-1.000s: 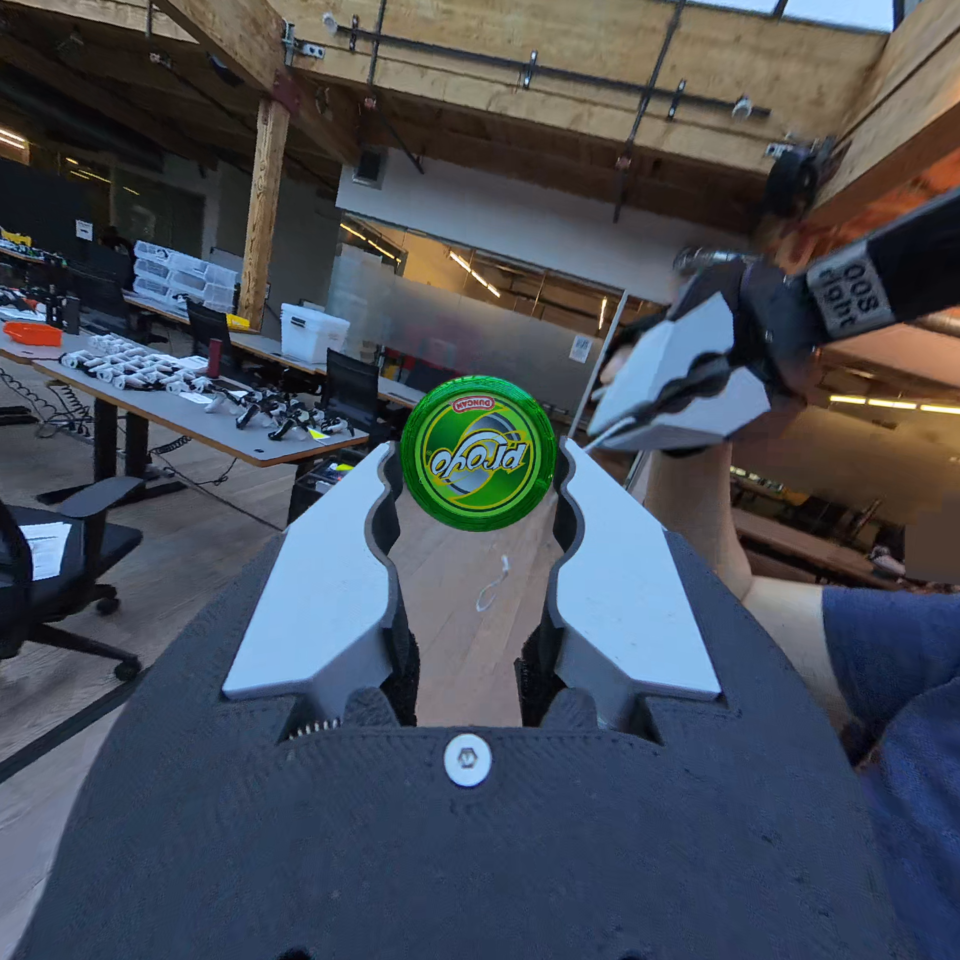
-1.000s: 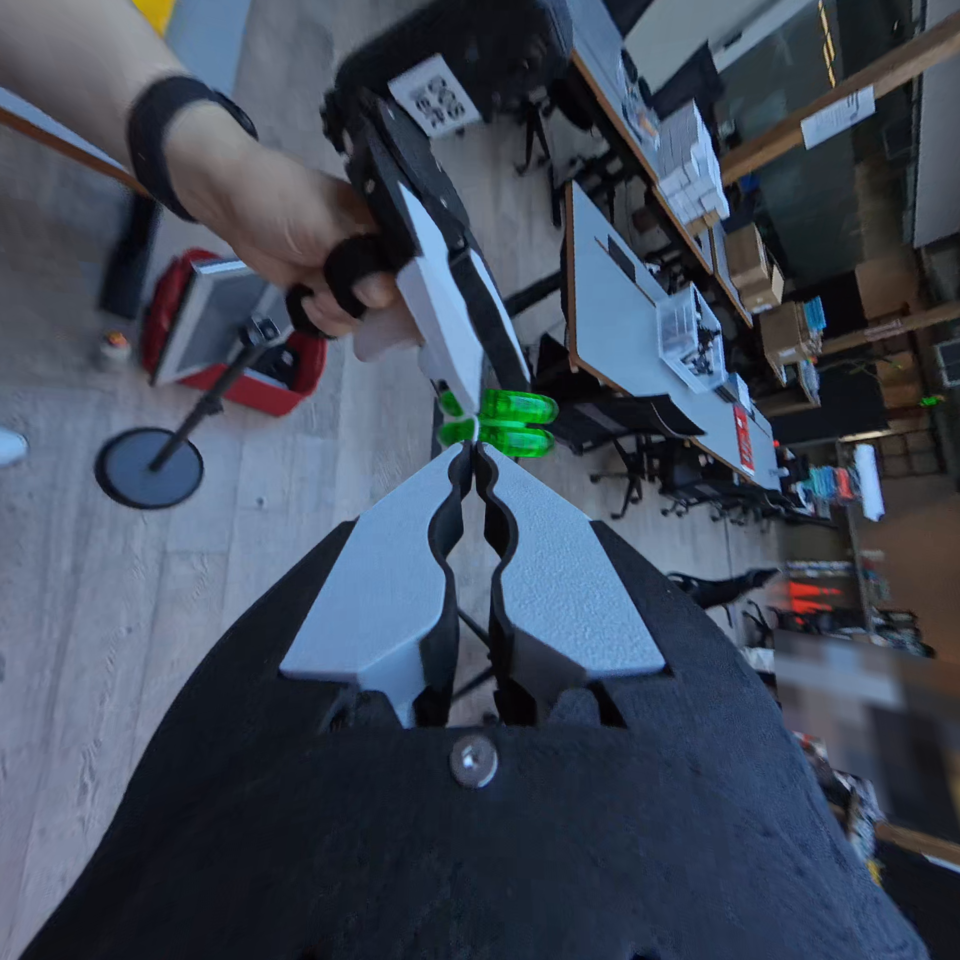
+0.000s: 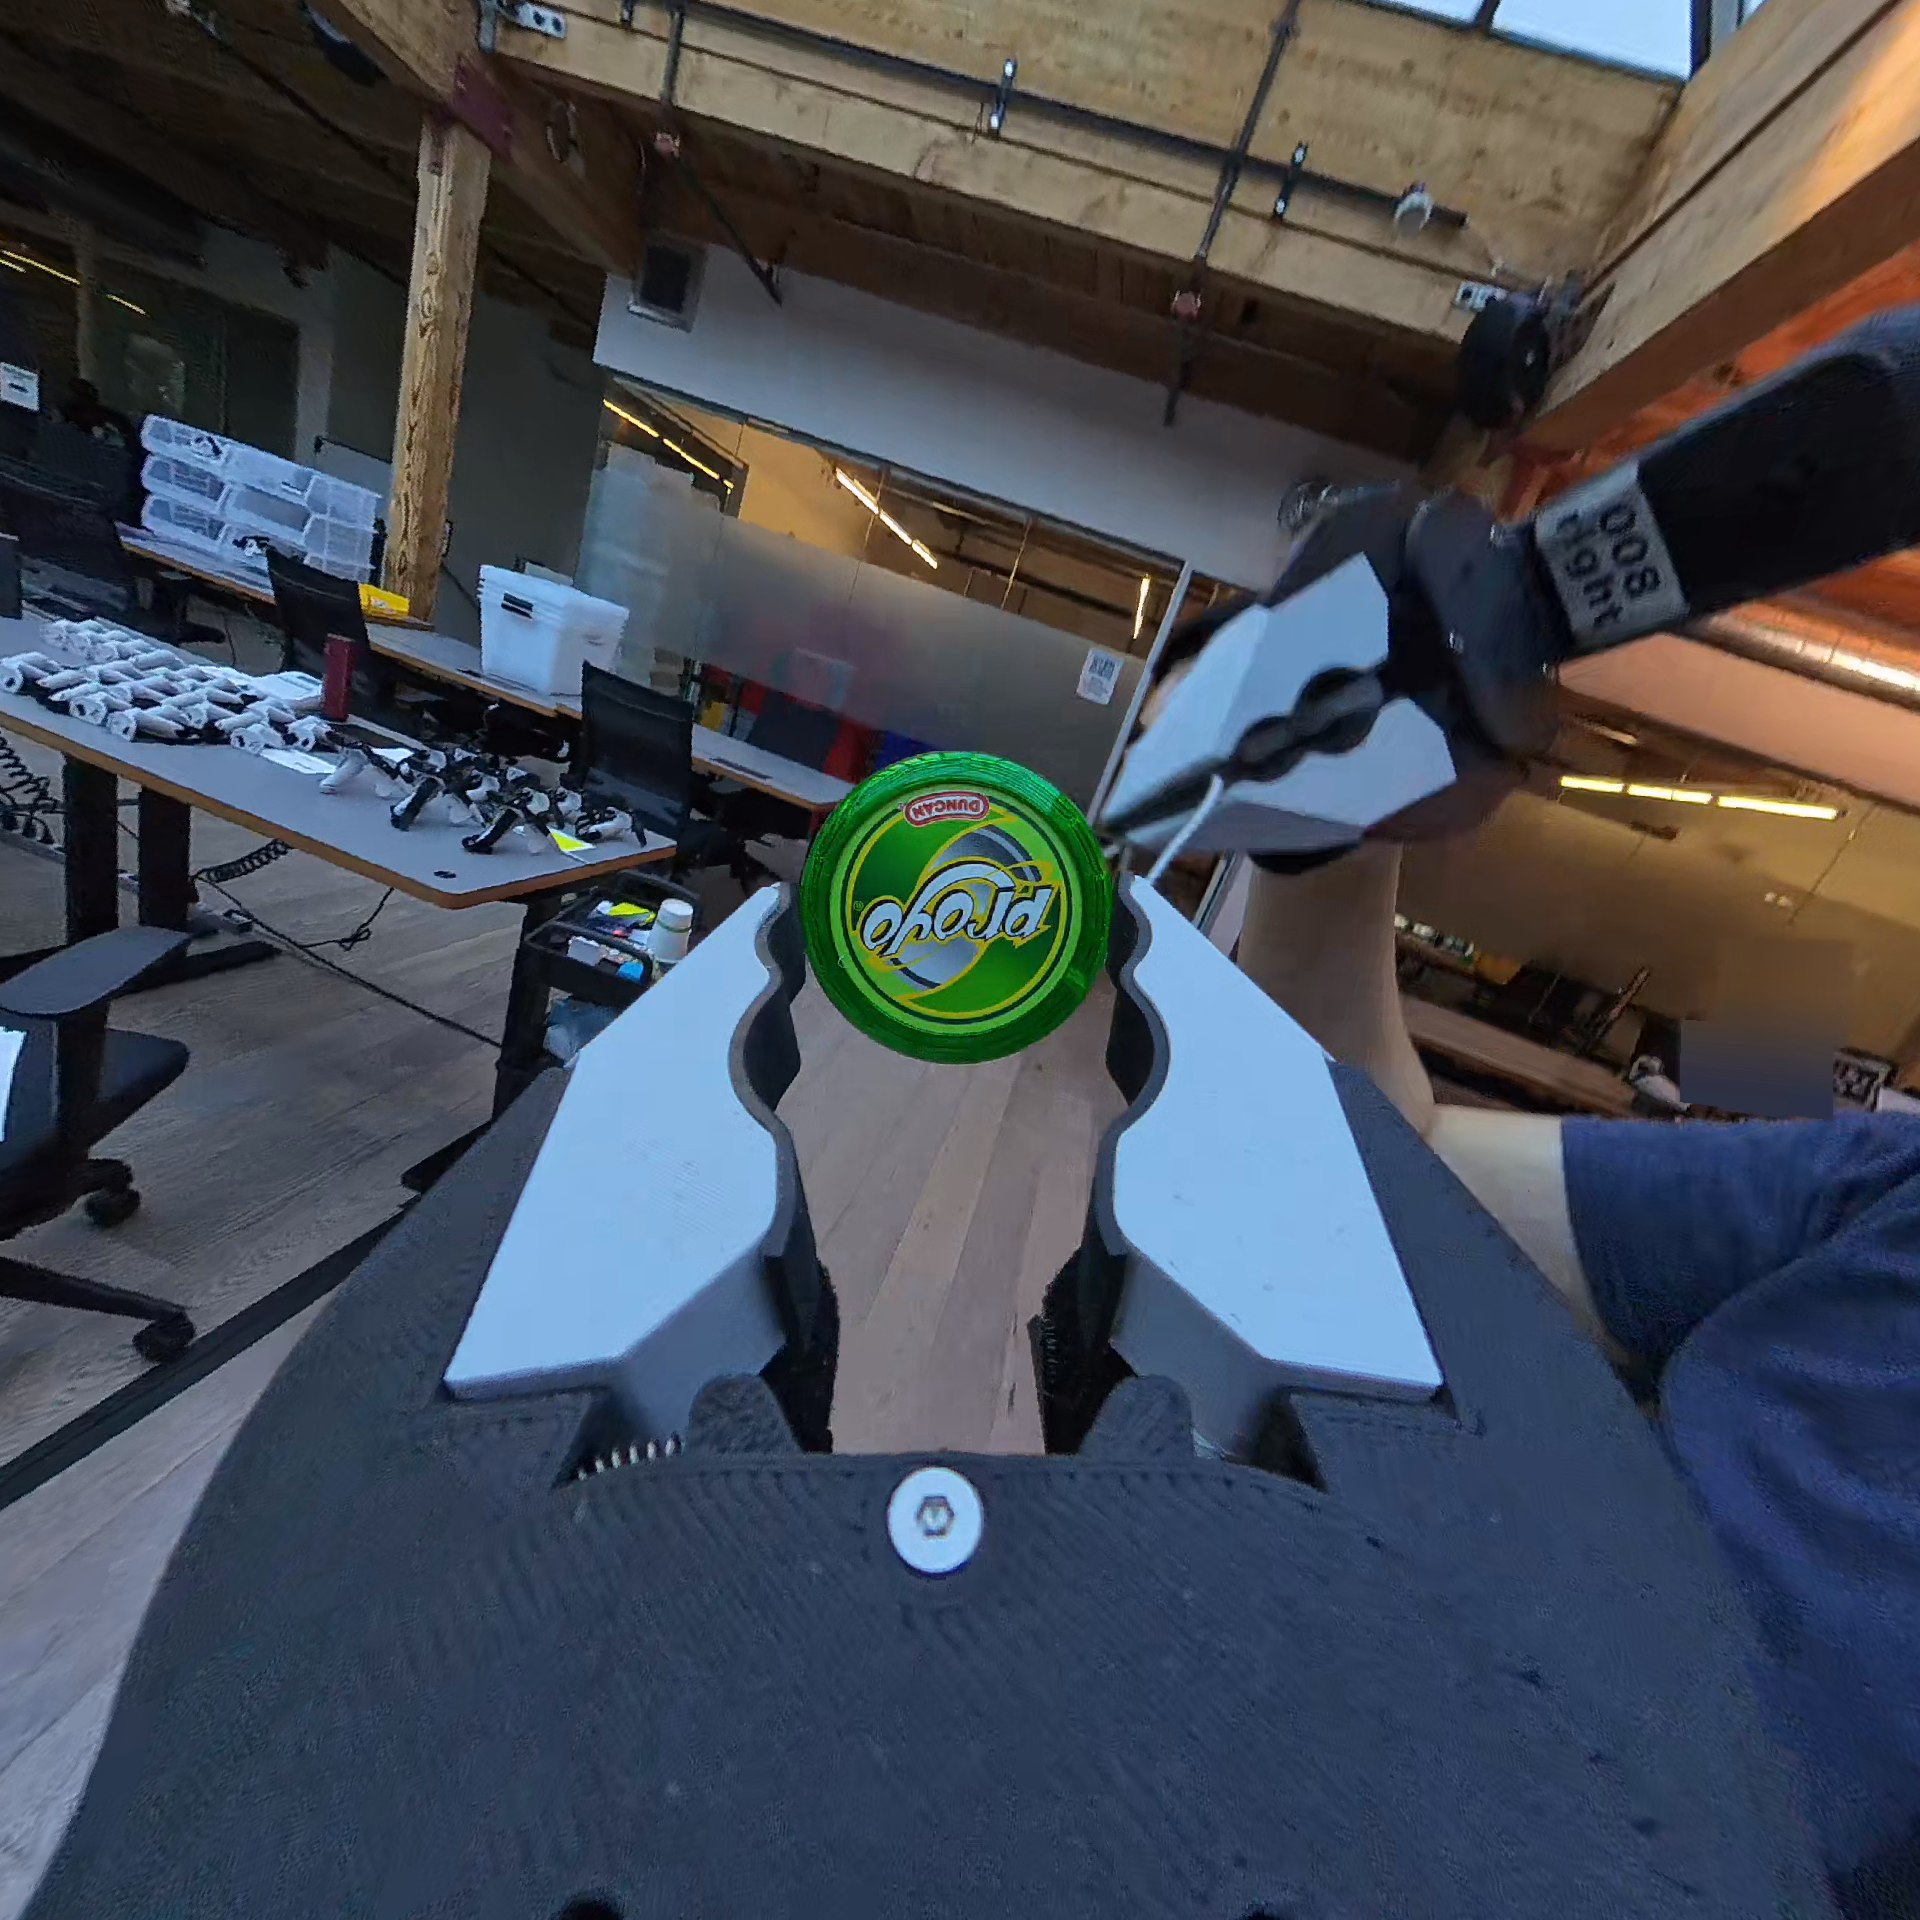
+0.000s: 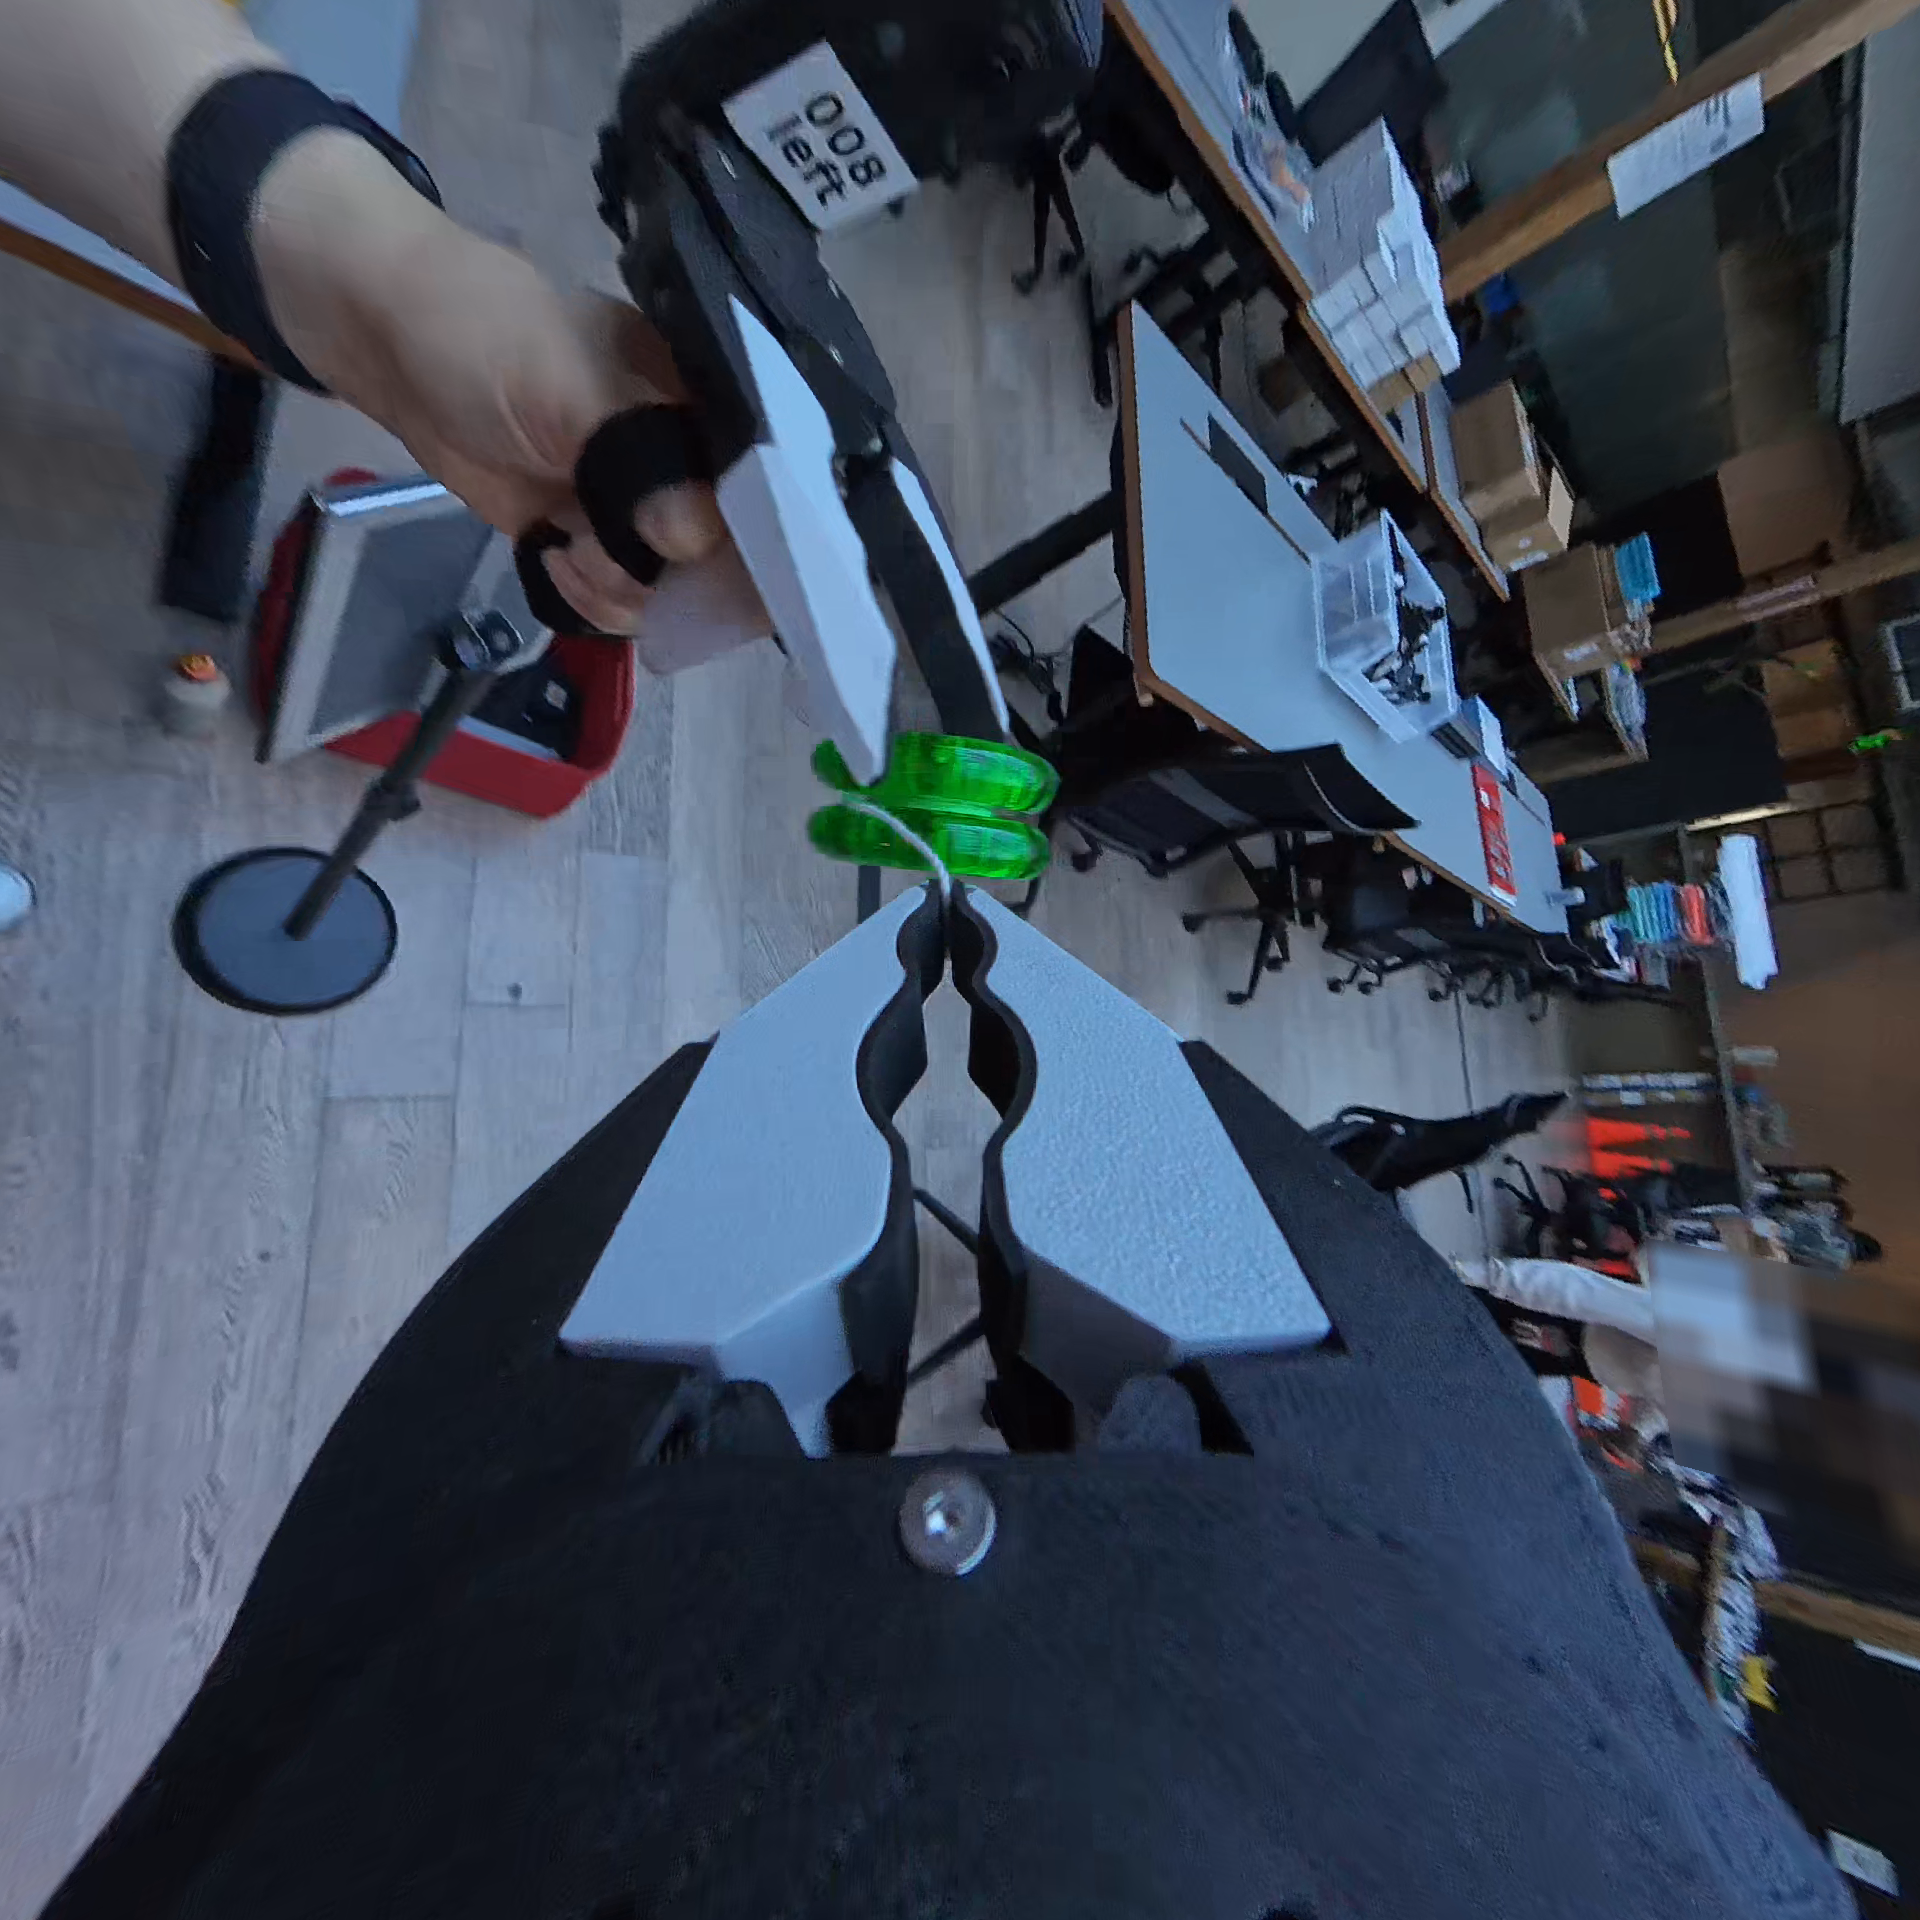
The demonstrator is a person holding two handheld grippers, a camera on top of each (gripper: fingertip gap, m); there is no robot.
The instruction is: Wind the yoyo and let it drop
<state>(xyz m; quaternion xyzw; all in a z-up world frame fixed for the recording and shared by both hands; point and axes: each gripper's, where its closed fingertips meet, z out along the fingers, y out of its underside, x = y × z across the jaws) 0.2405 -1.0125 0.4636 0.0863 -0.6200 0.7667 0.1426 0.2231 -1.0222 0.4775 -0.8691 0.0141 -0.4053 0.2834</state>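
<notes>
A green yoyo [image 3: 956, 906] with a yellow-ringed face sits clamped by its rim between the fingertips of my left gripper [image 3: 954, 900], held up in the air. In the right wrist view the yoyo [image 4: 935, 805] is edge-on, showing both halves and the groove. A white string [image 4: 902, 831] runs from the groove into my right gripper [image 4: 945, 900], which is shut on it just below the yoyo. In the left wrist view the right gripper [image 3: 1114, 826] is shut at the yoyo's upper right with the string [image 3: 1184, 826] in its tips. The left gripper [image 4: 930, 756] comes in from the upper left, held by a hand.
A long table [image 3: 312, 810] with several small white and black items stands at the left, with office chairs [image 3: 73, 1049] near it. A red case [image 4: 436, 665] and a round-based stand [image 4: 286, 930] sit on the wood floor. A blue sleeve [image 3: 1766, 1299] is at the right.
The right gripper has come closer to the yoyo's right edge. The loose loop of string that hung below the yoyo is no longer seen. The left gripper still holds the yoyo.
</notes>
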